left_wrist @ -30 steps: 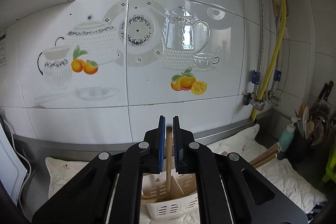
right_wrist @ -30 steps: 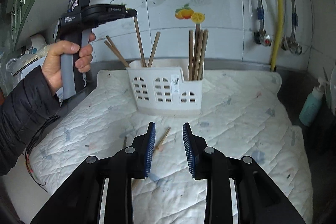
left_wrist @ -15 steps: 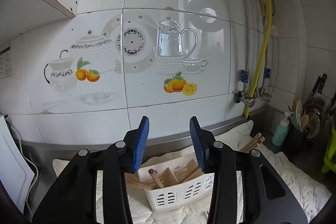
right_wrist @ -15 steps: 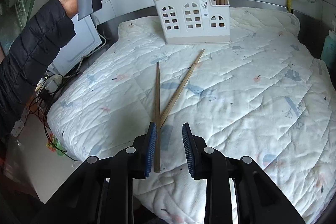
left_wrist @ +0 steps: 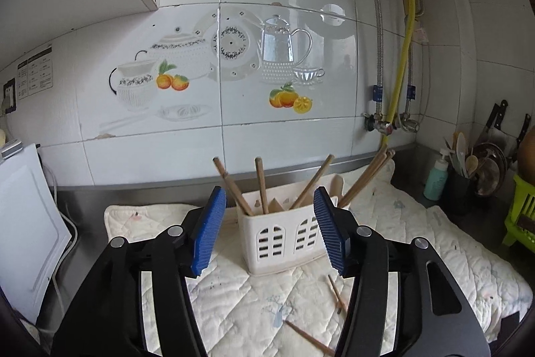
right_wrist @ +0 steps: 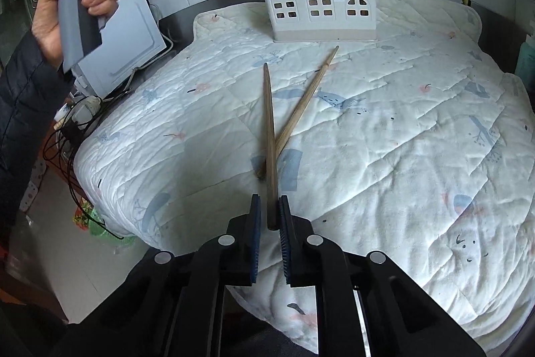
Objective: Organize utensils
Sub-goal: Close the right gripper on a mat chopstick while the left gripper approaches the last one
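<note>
Pinching the thick end of one wooden chopstick (right_wrist: 269, 136), the right gripper (right_wrist: 269, 216) sits at the lower middle of the right wrist view, its blue pads pressed close on the stick. This chopstick points away toward the top of the frame and crosses over a second chopstick (right_wrist: 311, 92), which lies slanted on the white quilted mat (right_wrist: 401, 129) covering the worktop. Further up, at the top middle, stands the white plastic holder (right_wrist: 317, 5) with arched openings; several chopsticks lean in its left compartments and a tight bundle stands upright in the right one. At the upper left, the person's left hand (right_wrist: 67, 9) grips the grey handle of the other tool.

In the left wrist view the left gripper (left_wrist: 269, 228) is spread wide with nothing between its pads, at the lower middle of the frame. Just beyond it is the same holder (left_wrist: 284, 240), with sticks fanning out of it. Behind is the tiled wall (left_wrist: 234, 89) with teapot and orange decorations, a yellow hose (left_wrist: 401, 62) on the right, and a green soap bottle (left_wrist: 435, 179) at the far right.
</note>
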{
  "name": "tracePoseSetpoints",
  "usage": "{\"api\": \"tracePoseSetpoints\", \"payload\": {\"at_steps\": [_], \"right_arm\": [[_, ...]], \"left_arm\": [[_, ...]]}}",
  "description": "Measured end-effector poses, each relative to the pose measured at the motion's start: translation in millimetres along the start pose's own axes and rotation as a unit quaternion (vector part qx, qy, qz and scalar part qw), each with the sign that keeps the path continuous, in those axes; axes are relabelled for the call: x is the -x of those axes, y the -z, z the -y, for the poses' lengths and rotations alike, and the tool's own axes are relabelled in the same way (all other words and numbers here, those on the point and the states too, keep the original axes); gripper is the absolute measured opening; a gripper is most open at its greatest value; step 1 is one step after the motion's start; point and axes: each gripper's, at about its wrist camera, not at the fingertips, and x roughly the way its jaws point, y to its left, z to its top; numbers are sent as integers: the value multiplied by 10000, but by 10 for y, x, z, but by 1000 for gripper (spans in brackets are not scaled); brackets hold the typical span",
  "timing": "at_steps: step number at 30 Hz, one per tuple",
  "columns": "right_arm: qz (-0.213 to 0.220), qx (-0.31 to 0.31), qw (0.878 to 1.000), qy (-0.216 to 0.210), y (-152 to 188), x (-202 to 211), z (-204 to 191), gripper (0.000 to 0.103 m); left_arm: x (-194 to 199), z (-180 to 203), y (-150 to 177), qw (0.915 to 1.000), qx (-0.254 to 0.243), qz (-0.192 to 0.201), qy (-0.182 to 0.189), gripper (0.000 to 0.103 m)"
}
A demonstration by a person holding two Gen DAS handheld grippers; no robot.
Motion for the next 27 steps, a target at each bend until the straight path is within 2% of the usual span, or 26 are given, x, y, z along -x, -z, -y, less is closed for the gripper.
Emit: {"api": "tracePoseSetpoints", "payload": {"at_steps": [6, 9, 10, 11, 14, 17, 20, 27], "right_arm": [[24, -5, 9999, -155, -19, -39, -182, 7], [36, -67, 9995, -318, -56, -93, -265, 12], [68, -83, 9992, -374, -71, -101, -292, 21], [84, -80, 9991, -402, -87, -105, -316, 23], [224, -48, 9988, -433, -146, -56, -366, 23], [369, -16, 9993, -115, -189, -11, -331, 22], [385, -128, 9989, 219, -219, -44, -200, 16], [347, -452, 9975, 412, -292, -260, -28, 15]], "left_arm": [[244, -197, 399, 9991, 331, -251, -74, 60], [311, -290, 564, 9981, 464, -390, -116, 60], [321, -315, 603, 9977, 502, -435, -125, 60], [336, -346, 647, 9973, 541, -473, -150, 60], [385, -434, 767, 9959, 672, -560, -217, 60], [431, -499, 877, 9943, 809, -633, -269, 60], [473, -517, 1006, 9932, 849, -733, -310, 60], [593, -512, 1276, 9899, 961, -955, -408, 60]]}}
